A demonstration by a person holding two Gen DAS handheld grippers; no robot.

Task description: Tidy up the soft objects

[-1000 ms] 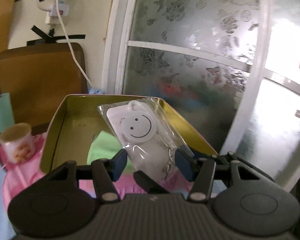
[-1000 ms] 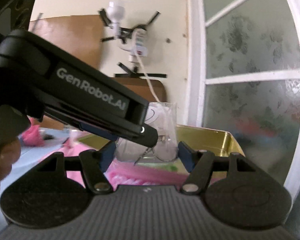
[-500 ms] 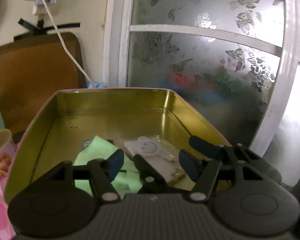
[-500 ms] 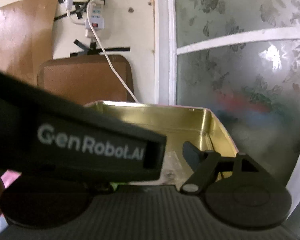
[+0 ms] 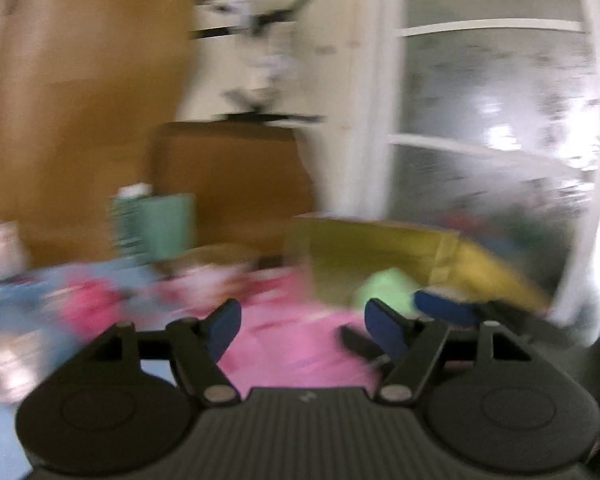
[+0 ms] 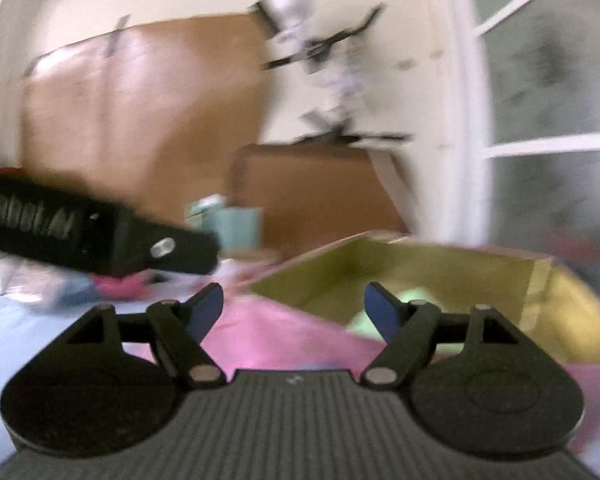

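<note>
Everything's smeared with motion blur, so take the fine detail loosely. Closest in, the left gripper (image 5: 302, 322) has nothing between its blue pads and the jaws are spreading apart over the pink cloth (image 5: 296, 344); the right gripper (image 6: 294, 310) is also empty, jaws apart but easing inward a bit, hanging just in front of the near corner of the tin; in the right wrist view the left gripper's black body with white lettering pokes in from the left edge.

Just past the fingertips sits the gold tin (image 6: 480, 264), a shallow rectangular box with shiny yellow walls, resting on the pink cloth; inside it, near the front, there's a light green soft thing (image 5: 384, 286), also visible in the right view (image 6: 416, 300) partly behind the right finger; anything else in the tin is too blurred to make out.

Left of the tin, on the table, a pale mug-ish blob (image 5: 216, 270) and some pink and blue clutter I can't identify; behind that a teal container (image 5: 156, 222) standing upright; then brown cardboard (image 5: 228, 176) against the cream wall, and the frosted patterned window (image 5: 492, 160) to the right, behind the tin.
</note>
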